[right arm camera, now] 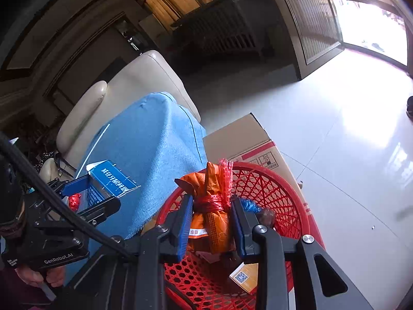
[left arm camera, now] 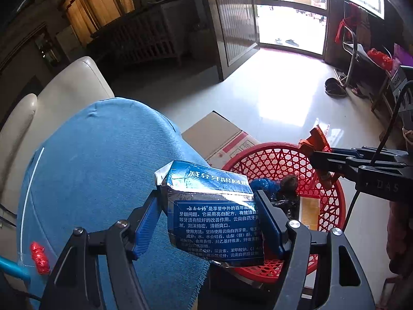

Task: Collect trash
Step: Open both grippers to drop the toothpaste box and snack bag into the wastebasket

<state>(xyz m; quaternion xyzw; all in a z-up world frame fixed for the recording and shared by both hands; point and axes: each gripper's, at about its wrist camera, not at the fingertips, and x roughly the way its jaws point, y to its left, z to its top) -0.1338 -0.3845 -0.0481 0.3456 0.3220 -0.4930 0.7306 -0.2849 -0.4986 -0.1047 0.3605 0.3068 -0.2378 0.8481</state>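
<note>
Gripping a crumpled blue-and-silver cardboard toothpaste box [left arm camera: 211, 211] between the blue pads of the left gripper [left arm camera: 209, 222], jaws clamped on its two short sides. Hanging at lower centre of the left wrist view, over the edge of the blue woven cloth [left arm camera: 103, 160] draped on the tabletop, with the box's right corner already overlapping the rim of the round red plastic lattice basket [left arm camera: 333, 206]. Running its long axis roughly top to bottom in that frame, printed face upward, torn silver flap at its upper left. Lying to the right of and below the box, the basket opening; so needing, by my reading, only a short carry rightward before letting go.

Pinching an orange plastic wrapper bundle tied with red mesh netting [right arm camera: 214, 206] in the right gripper [right arm camera: 211, 222], jaws closed on its waist, directly above the basket interior at lower centre of the right wrist view. Looking nearer to release than the left. Sitting inside already: dark scraps and a small orange carton [right arm camera: 245, 276].
</note>
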